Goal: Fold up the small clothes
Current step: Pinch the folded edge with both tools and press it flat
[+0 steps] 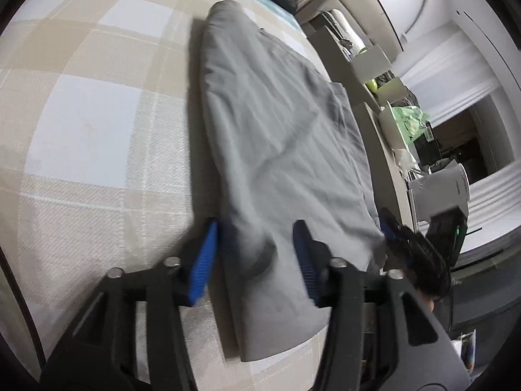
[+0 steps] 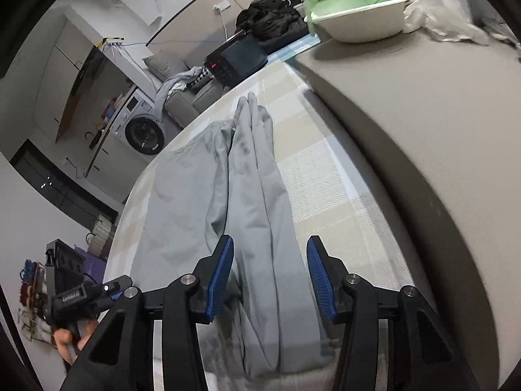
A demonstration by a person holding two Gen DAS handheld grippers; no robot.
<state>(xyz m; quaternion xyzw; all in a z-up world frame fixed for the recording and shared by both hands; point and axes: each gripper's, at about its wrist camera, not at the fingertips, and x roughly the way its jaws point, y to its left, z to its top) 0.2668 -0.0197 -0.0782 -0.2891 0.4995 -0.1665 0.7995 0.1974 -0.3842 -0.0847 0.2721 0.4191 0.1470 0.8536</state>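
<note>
- Your left gripper (image 1: pixel 257 260) hovers over the near end of the grey garment (image 1: pixel 276 137), jaws apart, with a strip of the cloth lying between the blue pads (image 1: pixel 203 260) and neither pad pressing on it as far as the blurred frame shows.
- From that gripper the garment runs forward and away across the checked cloth (image 1: pixel 91 123) that covers the surface; its folded long edge lies just inside the left pad, and its far end narrows well ahead.
- The step in hand looks like the second fold: the grey garment is already doubled lengthwise into a long strip and now needs its near end taken up.
- Your right gripper (image 2: pixel 270 273) stands over the other long side of the same garment (image 2: pixel 257 195), jaws apart, the doubled grey folds passing between the pads (image 2: pixel 221 277) without being pinched.
- Ahead of it the folds taper toward the far edge of the surface; a beige cushioned edge (image 2: pixel 423 137) rises just to its right.
- Next, you would likely lower both grippers, close on the near hem at matching points, then lift and carry it forward evenly so the layers do not slide apart.
</note>
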